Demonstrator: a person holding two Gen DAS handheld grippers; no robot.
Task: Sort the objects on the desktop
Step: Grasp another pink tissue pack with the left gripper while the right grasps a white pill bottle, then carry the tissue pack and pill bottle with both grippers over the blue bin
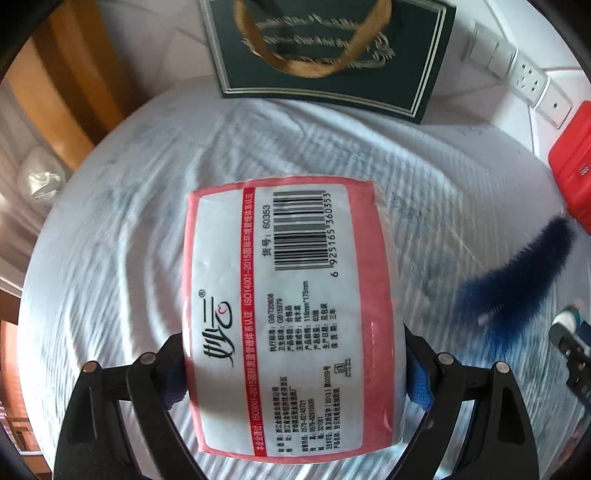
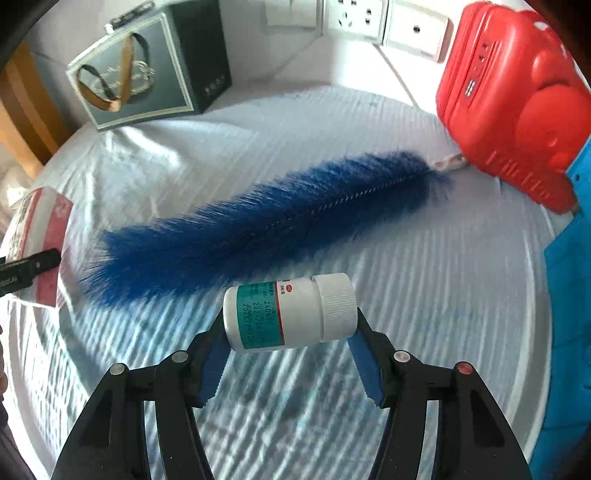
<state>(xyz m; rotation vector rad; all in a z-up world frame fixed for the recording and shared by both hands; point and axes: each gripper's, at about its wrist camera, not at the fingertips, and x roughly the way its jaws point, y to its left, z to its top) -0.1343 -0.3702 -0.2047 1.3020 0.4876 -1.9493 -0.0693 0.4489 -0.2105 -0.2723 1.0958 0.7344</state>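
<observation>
A pink and white tissue pack (image 1: 291,317) with a barcode label fills the middle of the left wrist view. My left gripper (image 1: 295,369) is shut on it, its jaws wide, one pad on each long side. The same pack (image 2: 37,229) shows at the left edge of the right wrist view. My right gripper (image 2: 290,336) is shut on a white medicine bottle (image 2: 291,314) with a green label. The bottle lies sideways, one blue pad on its base and the other on its cap. A fluffy blue duster (image 2: 266,225) lies across the white cloth beyond the bottle.
A dark green gift bag (image 2: 147,70) with gold handles stands at the back left. A red plastic case (image 2: 509,96) sits at the back right, with white wall sockets (image 2: 354,14) behind it. A blue object (image 2: 569,258) borders the right edge. The round table (image 2: 443,277) wears a wrinkled white cloth.
</observation>
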